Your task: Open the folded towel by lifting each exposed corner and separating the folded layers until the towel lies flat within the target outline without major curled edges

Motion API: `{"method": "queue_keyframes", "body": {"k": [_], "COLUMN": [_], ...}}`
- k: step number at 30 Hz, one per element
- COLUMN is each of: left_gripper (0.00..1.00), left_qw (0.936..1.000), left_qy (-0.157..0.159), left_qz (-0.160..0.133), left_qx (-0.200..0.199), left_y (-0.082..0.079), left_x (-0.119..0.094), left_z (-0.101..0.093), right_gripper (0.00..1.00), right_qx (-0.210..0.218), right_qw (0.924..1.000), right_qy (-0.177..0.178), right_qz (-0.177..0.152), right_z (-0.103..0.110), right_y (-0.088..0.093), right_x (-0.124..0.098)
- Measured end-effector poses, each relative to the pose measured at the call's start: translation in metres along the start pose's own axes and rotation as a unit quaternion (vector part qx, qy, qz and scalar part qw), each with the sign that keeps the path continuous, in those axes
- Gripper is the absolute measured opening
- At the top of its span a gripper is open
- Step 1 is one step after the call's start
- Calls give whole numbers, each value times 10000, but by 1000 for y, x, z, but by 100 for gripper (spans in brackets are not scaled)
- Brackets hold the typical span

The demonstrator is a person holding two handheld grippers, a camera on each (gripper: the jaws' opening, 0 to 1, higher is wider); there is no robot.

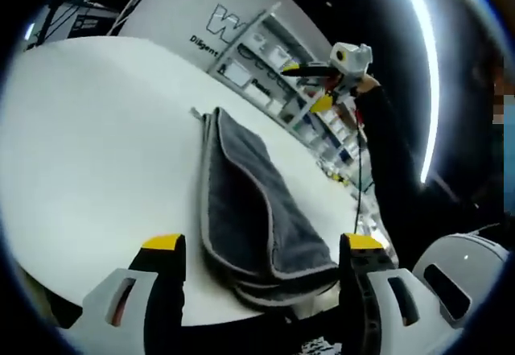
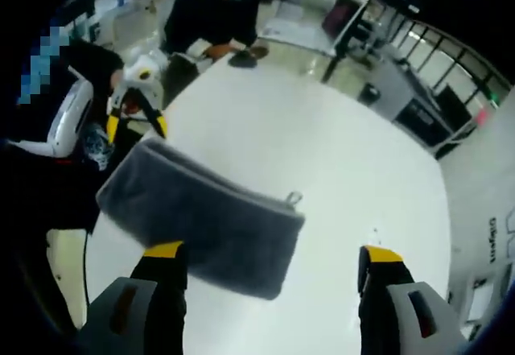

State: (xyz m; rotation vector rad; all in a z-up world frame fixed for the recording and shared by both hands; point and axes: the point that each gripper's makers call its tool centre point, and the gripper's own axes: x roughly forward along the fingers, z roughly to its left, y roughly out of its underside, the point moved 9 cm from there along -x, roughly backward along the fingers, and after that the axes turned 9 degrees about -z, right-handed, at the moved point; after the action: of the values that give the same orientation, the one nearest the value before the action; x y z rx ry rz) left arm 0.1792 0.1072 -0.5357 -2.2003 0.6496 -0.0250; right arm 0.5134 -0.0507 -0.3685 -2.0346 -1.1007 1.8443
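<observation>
The white tabletop [image 1: 88, 154] carries everything here, broad and bare around the one task item. On it lies the grey towel [image 1: 245, 202], folded into a long narrow stack; in the left gripper view its layered, piped edges fan out at the near end, close to the tabletop's edge and between that view's jaws. In the right gripper view the same towel [image 2: 201, 218] shows as a folded rectangle with a small hanging loop [image 2: 293, 200] at one corner.

The left claw [image 1: 261, 246] is spread wide, nothing between its yellow-tipped jaws, hovering just short of the stacked edges. The right claw [image 2: 273, 252] is likewise spread and empty, held above the towel's long side. Each claw also shows small in the other's view, across the towel.

By my reading, the unfolding has not begun: this is the approach to the first grasp. The next move calls for pinching just the top layer at an exposed corner, not the whole stack, then lifting it over.
</observation>
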Motion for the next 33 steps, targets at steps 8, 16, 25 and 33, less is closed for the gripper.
{"method": "queue_keyframes", "body": {"k": [8,16,25,33], "left_gripper": [63,51,45,33], "left_qw": [10000,9998,9989,9987], "left_qy": [-22,50,226,210], "left_qz": [78,170,217,285], "left_qx": [-44,90,356,376], "left_y": [7,9,8,10], "left_x": [4,8,8,11], "left_z": [4,7,9,13], "right_gripper": [80,66,55,48], "right_qx": [148,487,663,840], "right_qw": [9996,9976,9951,9930], "right_qy": [-169,-316,-548,-642], "right_qz": [143,371,485,532], "right_z": [-19,-37,-38,-39], "right_y": [11,28,41,49], "right_x": [41,83,124,138]}}
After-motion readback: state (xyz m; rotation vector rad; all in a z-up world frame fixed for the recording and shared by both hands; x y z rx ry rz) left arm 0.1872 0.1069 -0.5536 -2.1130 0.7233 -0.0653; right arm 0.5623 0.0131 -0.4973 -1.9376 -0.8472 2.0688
